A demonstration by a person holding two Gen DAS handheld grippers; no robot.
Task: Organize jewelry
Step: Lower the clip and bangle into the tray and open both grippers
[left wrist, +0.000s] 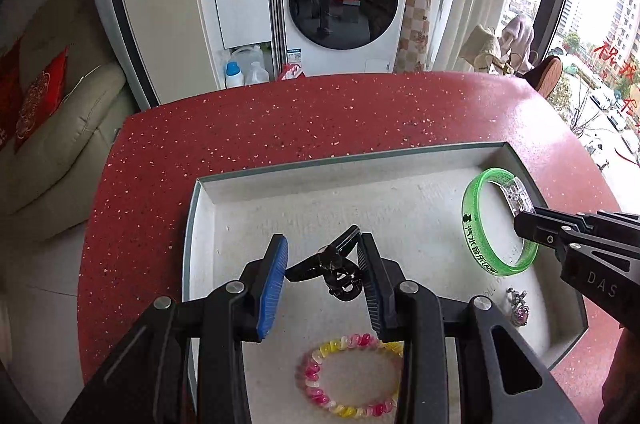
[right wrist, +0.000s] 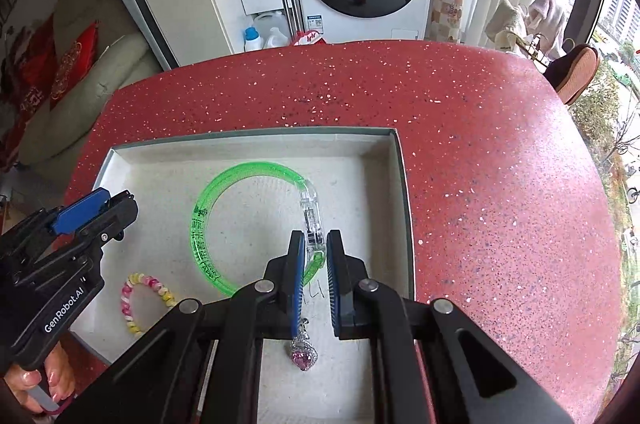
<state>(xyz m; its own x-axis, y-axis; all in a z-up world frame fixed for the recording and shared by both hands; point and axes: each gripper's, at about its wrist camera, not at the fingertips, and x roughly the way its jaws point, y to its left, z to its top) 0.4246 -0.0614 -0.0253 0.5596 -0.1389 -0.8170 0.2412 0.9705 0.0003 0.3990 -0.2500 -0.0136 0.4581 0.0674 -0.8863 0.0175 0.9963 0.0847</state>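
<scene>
Inside the tray: right gripper straddles green bangle's clear clasp, fingers narrowly parted, seemingly not clamped. Left gripper half open around black hair clip, right pad touching. Bead bracelet, heart pendant lie nearer. Advice: centre clasp, close gently, lift straight.

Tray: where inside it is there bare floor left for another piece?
The tray has bare floor along its far wall, beyond the green bangle and black hair clip. The near half is crowded: the beaded bracelet, heart pendant, left gripper and right gripper.
</scene>
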